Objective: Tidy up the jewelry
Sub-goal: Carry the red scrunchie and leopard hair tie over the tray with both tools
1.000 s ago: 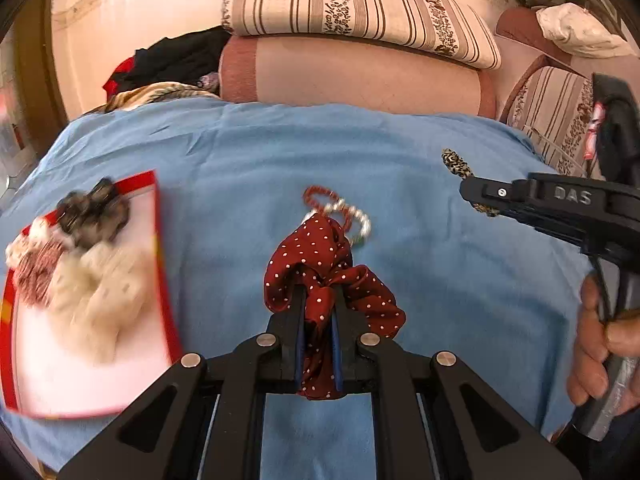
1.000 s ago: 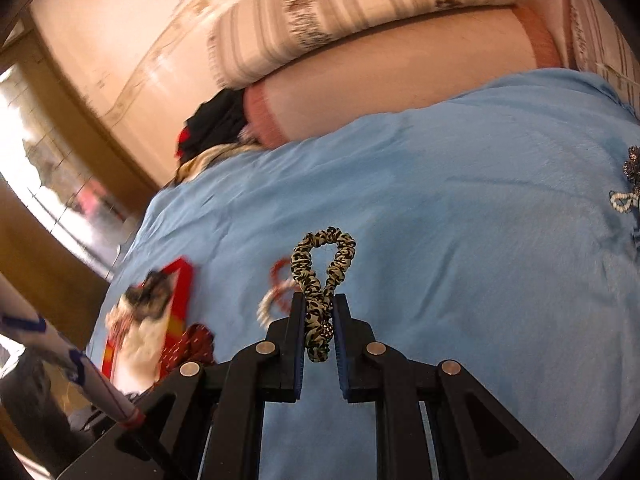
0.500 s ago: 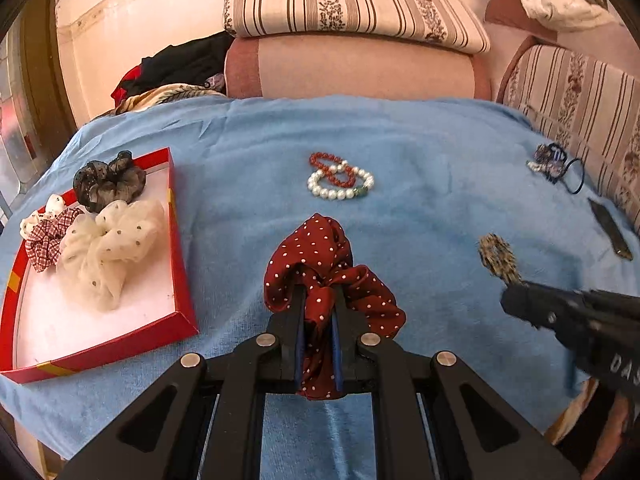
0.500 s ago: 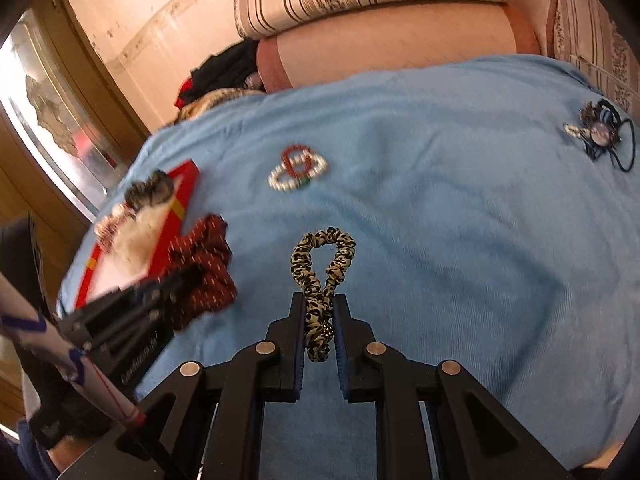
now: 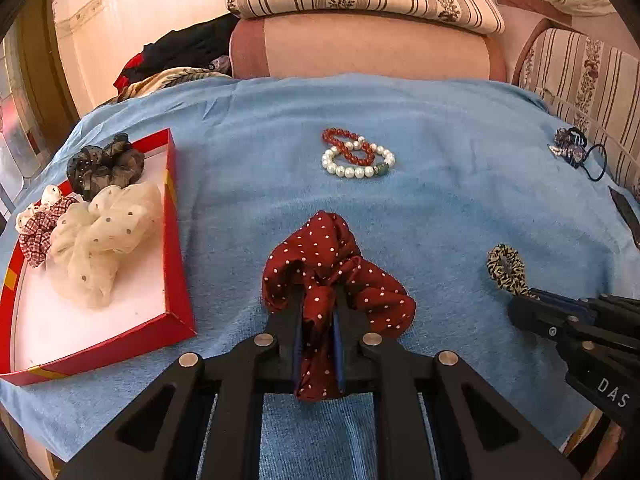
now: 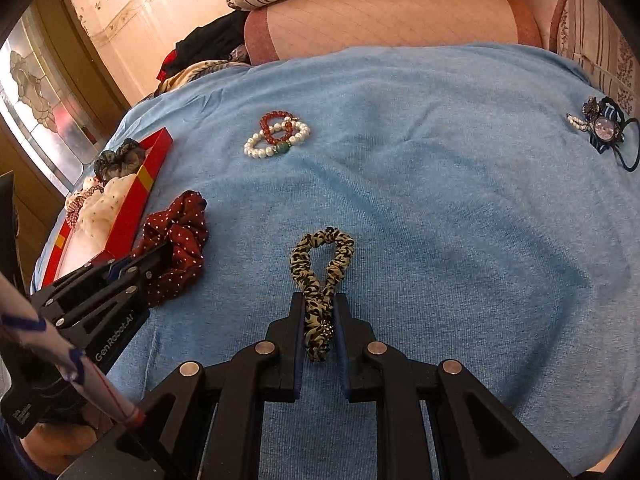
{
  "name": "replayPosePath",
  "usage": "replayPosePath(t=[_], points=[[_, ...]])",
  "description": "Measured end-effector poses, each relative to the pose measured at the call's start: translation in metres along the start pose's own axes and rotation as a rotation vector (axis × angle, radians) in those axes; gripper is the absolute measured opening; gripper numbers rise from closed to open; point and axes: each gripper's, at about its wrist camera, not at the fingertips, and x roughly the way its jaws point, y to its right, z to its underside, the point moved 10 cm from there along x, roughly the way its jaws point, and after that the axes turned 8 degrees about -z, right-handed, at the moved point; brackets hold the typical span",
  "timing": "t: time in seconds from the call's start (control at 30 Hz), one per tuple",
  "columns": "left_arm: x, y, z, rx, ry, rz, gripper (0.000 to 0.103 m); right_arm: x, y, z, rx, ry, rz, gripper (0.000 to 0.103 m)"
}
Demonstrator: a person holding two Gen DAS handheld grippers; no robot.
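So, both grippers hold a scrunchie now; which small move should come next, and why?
Probably carry the left gripper, shut on the red dotted scrunchie, over the red box beside it and release it there. Three scrunchies already lie in that box, and the leopard scrunchie in the right gripper is farther from it.

1. We read white capitals "DAS" on the black body of the right gripper (image 5: pixel 520 304), low at the right edge of the left wrist view. The letters run slanted along the arm, and whether more lettering follows beyond the frame edge we cannot tell.
2. We read white lettering "GenRobot.AI" on the side of the left gripper (image 6: pixel 160 254), down in the lower left of the right wrist view, running along the arm.
3. Just below that, on the same black body, we spot a small white mark, too tiny for us to read.
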Motion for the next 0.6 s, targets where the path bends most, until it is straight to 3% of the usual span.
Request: replayPosePath(t=[0.27,0.43,0.5,0.6], points=[[0.0041,-0.0014,0.0024,0.003,-0.01,-0.01,0.019,0.0008,-0.0033,-0.0009,-0.008,-0.001,-0.002,0.022],[0.0058,-0.0011,0.0033,0.007,-0.013,-0.018,0.025,-0.0022,-0.0045,-0.0003,-0.012,0.006,0.0,0.038],[0.0053,-0.0009,0.0027,0.01,-0.01,-0.018,0.025,-0.0011,-0.0042,0.0,-0.008,0.005,-0.002,0.038],[0.002,-0.0023,0.0001,-0.002,0.002,-0.006,0.017,-0.0001,-0.0068,-0.001,-0.018,0.005,-0.012,0.016]])
